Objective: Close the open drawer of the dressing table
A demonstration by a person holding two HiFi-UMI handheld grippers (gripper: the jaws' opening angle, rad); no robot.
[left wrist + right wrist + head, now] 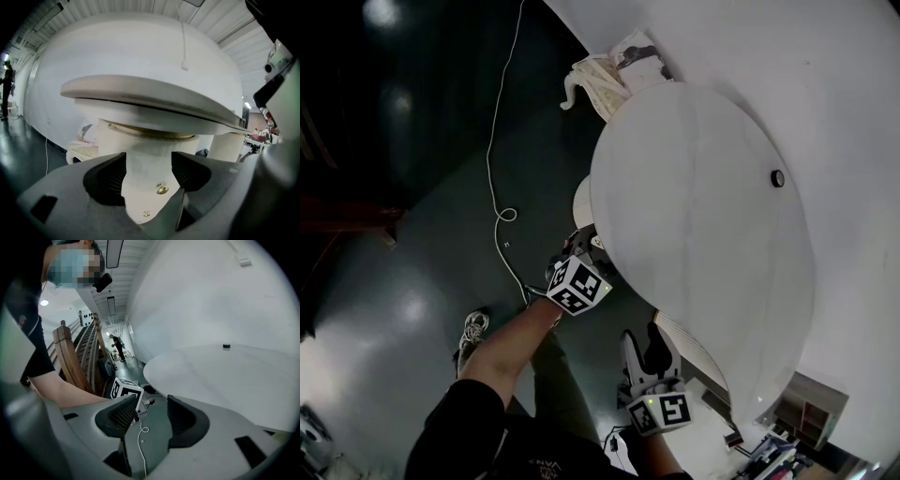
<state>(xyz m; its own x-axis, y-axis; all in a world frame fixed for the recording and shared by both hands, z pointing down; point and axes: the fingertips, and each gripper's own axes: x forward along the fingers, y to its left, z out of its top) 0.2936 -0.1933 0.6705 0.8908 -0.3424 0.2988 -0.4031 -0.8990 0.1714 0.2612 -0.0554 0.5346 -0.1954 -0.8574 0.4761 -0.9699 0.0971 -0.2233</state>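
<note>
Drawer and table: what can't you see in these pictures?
Head view: the tabletop covers the drawer, so how far it is open is hidden.
Left gripper view: only its front and knob show; the left gripper hides the lower part.
Head view: the dark thing on the tabletop is too small to name.

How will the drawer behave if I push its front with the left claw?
The drawer looks like a stiff panel, so it should probably slide in as one piece, not flex. Its front looks curved, so the open left claw may skid sideways if off centre. The small round knob offers little hold; pushing seems better than gripping.
</note>
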